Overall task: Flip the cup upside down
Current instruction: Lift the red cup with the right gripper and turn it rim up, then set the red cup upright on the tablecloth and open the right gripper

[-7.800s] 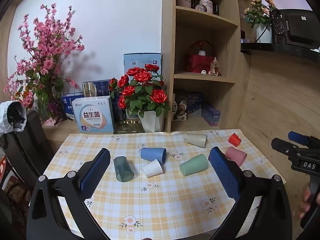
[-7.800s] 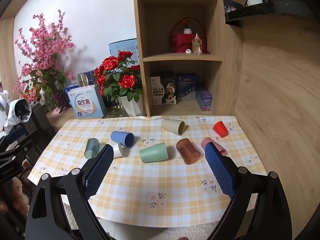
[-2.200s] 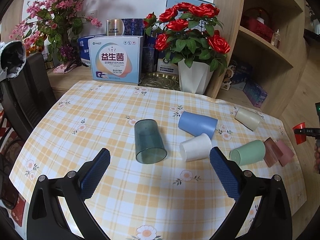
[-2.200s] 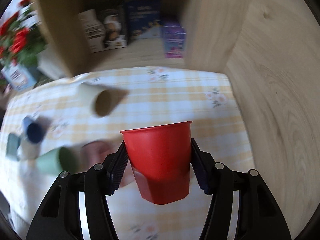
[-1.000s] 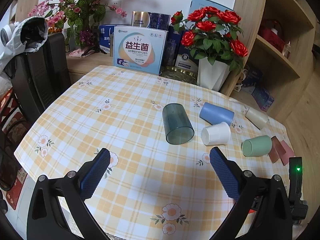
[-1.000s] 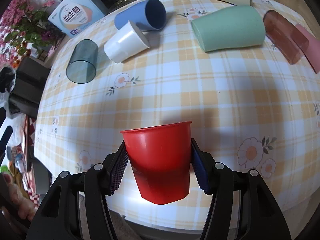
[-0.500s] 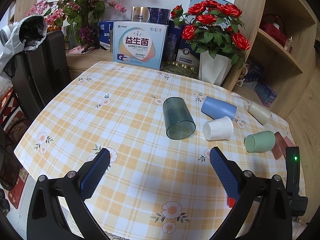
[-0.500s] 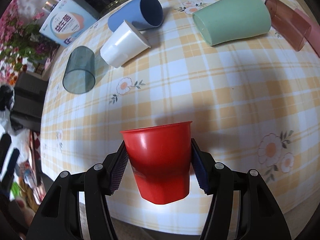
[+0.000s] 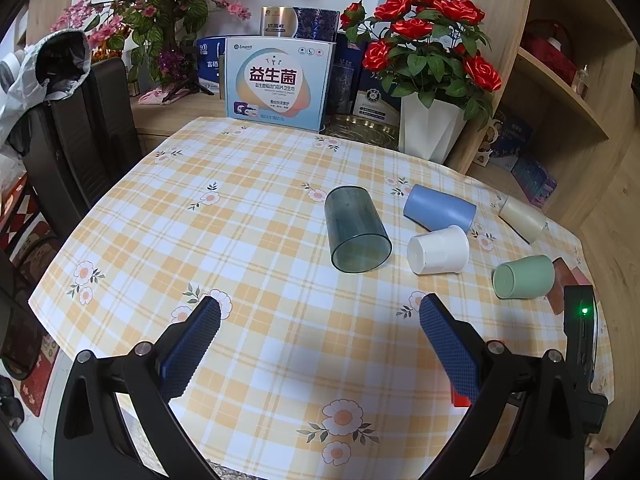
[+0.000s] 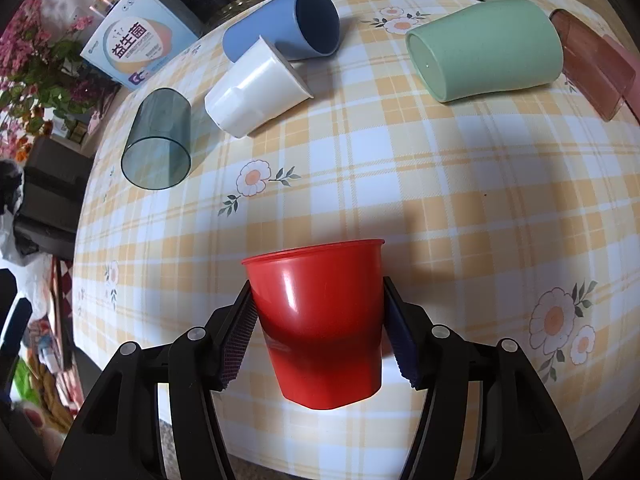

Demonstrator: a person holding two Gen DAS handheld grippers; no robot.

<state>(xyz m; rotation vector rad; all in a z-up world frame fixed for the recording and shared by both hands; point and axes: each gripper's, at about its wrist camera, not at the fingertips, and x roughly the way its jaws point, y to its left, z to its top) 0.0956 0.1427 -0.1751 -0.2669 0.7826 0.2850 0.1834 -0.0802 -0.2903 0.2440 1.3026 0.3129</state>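
Note:
My right gripper [image 10: 320, 336] is shut on a red plastic cup [image 10: 320, 320], its wide rim pointing away from me toward the checked tablecloth [image 10: 460, 200], close above the front part of the table. A sliver of the red cup [image 9: 460, 400] shows in the left wrist view behind my left gripper's right finger. My left gripper [image 9: 320, 344] is open and empty over the table's front edge. Several other cups lie on their sides: a dark clear cup [image 9: 354, 234], a white cup [image 9: 438, 250], a blue cup [image 9: 438, 208], a green cup [image 9: 524, 276].
A beige cup [image 9: 522, 218] and brown-pink cups [image 10: 592, 64] lie at the far right. A white vase of red roses [image 9: 428, 132], a blue box [image 9: 280, 84] and a shelf unit [image 9: 560, 80] stand behind the table. A black chair [image 9: 76, 140] is at the left.
My right gripper has brought the red cup lower and closer to the tablecloth, rim toward it. My left gripper has barely moved.

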